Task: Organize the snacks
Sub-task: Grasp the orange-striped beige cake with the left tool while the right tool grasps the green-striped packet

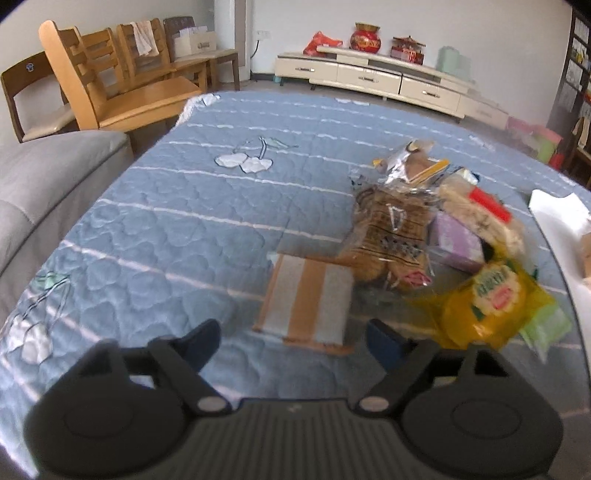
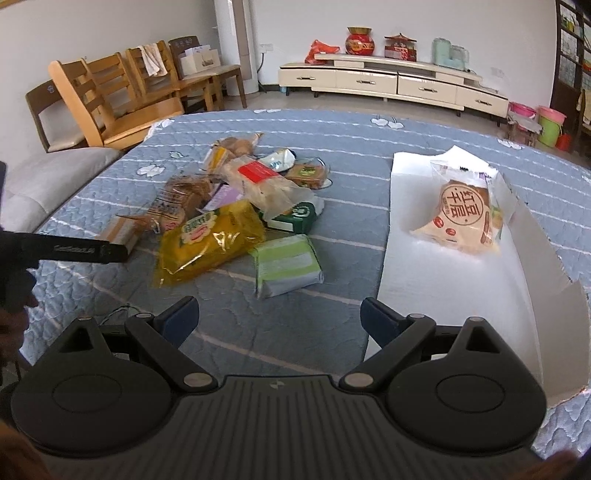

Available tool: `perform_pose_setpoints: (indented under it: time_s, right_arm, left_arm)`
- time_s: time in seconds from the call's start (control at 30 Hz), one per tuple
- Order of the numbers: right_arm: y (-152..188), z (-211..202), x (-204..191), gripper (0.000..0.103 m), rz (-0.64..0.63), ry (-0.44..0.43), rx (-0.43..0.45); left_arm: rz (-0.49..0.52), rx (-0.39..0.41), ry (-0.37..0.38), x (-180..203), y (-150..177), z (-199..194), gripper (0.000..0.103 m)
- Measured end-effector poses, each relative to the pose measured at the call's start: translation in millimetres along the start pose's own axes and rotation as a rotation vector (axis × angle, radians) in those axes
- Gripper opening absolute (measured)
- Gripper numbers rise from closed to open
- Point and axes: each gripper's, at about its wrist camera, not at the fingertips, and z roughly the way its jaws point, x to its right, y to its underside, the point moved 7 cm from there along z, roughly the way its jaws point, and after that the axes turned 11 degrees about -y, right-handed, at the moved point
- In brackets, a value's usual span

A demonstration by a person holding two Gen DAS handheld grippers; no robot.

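White walls (image 2: 461,26) enclose the room. Wooden chairs (image 2: 110,99) stand left of the cream TV cabinet (image 2: 388,83); a grey sofa (image 1: 44,177) sits nearer than the chairs.

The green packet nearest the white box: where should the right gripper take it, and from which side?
Grip the green packet across its short width, coming from above. It lies flat and alone, clear of the yellow bag.

A heap of snack packets (image 2: 236,206) is lying on the quilted table cover (image 2: 332,129), with a shallow tray (image 2: 443,280) sitting to its right holding one packet (image 2: 461,218), while chairs (image 2: 110,96) and a low cabinet (image 2: 388,81) are standing behind
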Motion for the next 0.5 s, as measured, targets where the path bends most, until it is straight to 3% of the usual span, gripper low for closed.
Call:
perform_pose_setpoints:
  time_s: [0.03,0.23,0.5]
  right_arm:
    - [1,3,2,0.103,0.002,0.003,-0.004]
    - [-4,21,13,0.103,0.01,0.015,-0.02]
    - [-21,57,22,0.103,-0.027,0.013,-0.064]
  left_arm:
    - [0.006,-0.009,-0.002,2,-1,5,0.073]
    - [0.002,0.029,-0.004,3,-6,2,0.048]
    - [-0.003,0.059,0.04,10,-2,-21,0.048]
